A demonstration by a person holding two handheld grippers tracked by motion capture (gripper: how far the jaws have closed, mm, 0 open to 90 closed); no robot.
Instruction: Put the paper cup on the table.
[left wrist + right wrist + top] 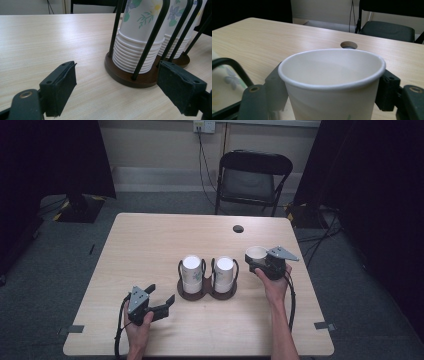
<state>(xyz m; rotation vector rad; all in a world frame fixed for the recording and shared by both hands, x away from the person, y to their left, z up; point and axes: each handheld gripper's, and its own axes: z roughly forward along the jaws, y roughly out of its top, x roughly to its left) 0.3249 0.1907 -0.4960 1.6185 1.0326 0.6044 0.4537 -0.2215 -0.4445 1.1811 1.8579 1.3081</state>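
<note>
A dark brown double cup holder (206,291) with black wire hoops stands at the table's middle, with a stack of flowered white paper cups in each side (192,272) (224,273). My right gripper (260,262) is to the right of the holder, shut on a single upright paper cup (256,253) with its mouth up (332,75). My left gripper (161,299) sits near the front left, open and empty. Its jaws (116,87) point at the holder's base (125,77) and the left stack (137,47).
The wooden table (150,240) has a round cable hole (238,228) at the back right. A black folding chair (252,180) stands behind the table. Tape marks (325,325) lie near the front corners. Bare tabletop spreads to the left and back.
</note>
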